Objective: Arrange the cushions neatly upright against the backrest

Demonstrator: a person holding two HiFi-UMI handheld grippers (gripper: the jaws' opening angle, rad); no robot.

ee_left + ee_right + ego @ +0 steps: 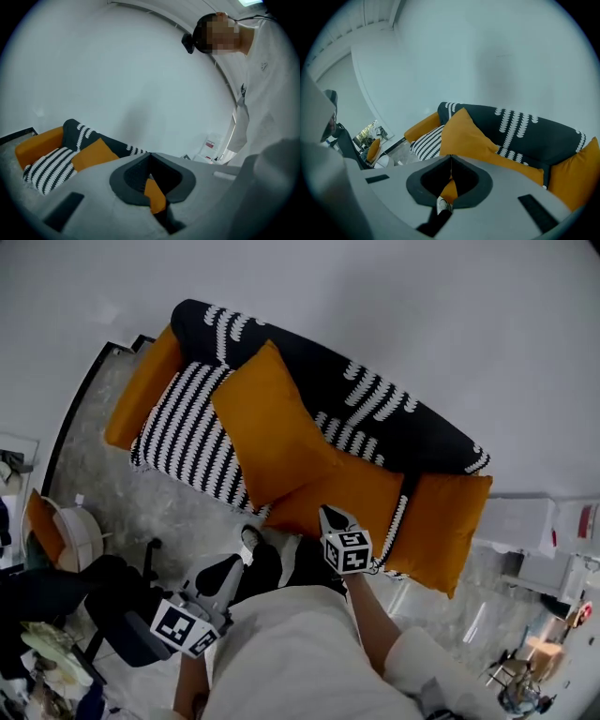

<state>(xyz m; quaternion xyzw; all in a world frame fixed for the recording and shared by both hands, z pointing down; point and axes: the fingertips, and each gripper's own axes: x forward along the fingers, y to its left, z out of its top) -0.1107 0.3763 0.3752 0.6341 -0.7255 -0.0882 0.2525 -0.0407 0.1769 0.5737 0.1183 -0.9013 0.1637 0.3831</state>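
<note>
Looking at the head view: person stands in front of the sofa [375, 395], both tongs held near the body, clear of it. One orange cushion [272, 423] leans tilted against the backrest mid-sofa. A second orange cushion [347, 491] lies flat on the seat, its edge under the first. A striped cushion [187, 432] lies flat on the left of the seat. A third orange cushion [450, 526] stands at the right end. Left tongs [225, 576] are low by the person's left side; right tongs [330, 517] point at the flat cushion, just short of it.

Left gripper view: left tongs [150, 157] closed tip to tip, nothing held; orange fabric shows only through the gap behind them. Sofa off to the left, striped cushion [49, 168] and an orange cushion [93, 153] on it, bare wall [140, 70] beyond.

Right gripper view: right tongs [451, 159] closed, empty. Leaning cushion [464, 133] straight ahead, striped cushion [429, 143] left of it, end cushion [576, 173] at the far right. A shoe [442, 204] shows below the tips.
</note>
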